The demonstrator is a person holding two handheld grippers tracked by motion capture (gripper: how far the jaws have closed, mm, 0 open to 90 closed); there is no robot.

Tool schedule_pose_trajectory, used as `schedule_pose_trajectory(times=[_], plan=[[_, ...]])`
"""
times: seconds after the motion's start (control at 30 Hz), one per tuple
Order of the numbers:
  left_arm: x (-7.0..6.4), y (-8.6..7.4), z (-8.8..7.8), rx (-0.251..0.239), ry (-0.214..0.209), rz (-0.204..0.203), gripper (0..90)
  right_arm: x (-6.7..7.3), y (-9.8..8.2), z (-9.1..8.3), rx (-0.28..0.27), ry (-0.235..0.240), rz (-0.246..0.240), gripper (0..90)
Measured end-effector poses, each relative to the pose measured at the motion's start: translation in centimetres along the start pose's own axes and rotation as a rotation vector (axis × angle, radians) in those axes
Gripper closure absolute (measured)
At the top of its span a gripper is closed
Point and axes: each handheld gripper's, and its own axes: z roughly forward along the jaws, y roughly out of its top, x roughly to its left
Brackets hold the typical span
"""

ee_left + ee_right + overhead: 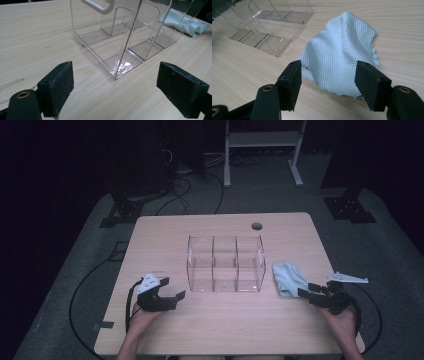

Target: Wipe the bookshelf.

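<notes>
Barely begun — the pale blue cloth (pixel 339 50) lies crumpled on the surface (pixel 225 330) beside the clear organizer (pixel 225 264). Right gripper (pixel 328 82) fingers released around its edge, left gripper (pixel 122 90) released, empty — grasp remains.

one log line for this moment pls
left gripper: open, near clear organizer | right gripper: open at light blue cloth, not gripped | table

The counter (pixel 165 240) is pale wood-grain laminate, smooth and matt. The organizer (pixel 117 32) is clear glossy plastic that catches glints, while the cloth (pixel 337 52) is pale blue woven fabric with a waffle texture. The right tongs (pixel 328 82) have matt black, slightly rough pads.
</notes>
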Motion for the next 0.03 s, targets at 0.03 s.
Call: schedule_pose_trajectory(times=[0.03], plan=[[-0.04,0.0,0.02,-0.002,0.0,-0.001,13.2,0.04,-0.13,-0.05,-0.005,0.003,-0.001,37.6]])
